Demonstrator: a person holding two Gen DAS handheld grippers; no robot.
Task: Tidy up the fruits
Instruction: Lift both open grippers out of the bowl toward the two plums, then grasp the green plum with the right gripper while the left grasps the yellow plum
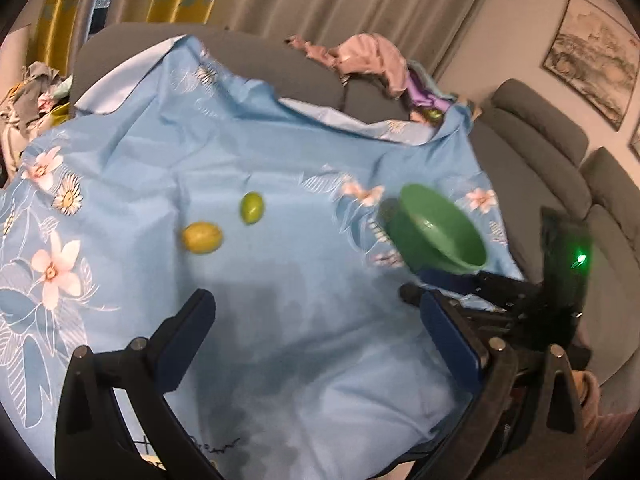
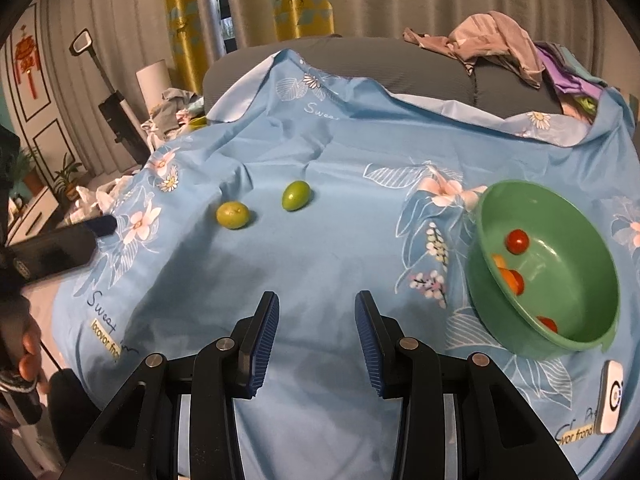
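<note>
Both wrist views down onto bedsheet [image 1: 300, 160]

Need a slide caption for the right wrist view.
Right gripper, jaws open and empty, faces two green fruits on blue sheet; green bowl holds red and orange fruits.

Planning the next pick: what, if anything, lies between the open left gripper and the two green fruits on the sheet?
Nothing visible does. Only bare blue sheet lies between the left gripper and the yellowish fruit and greener fruit. The bowl sits off to the right, out of that path.
</note>
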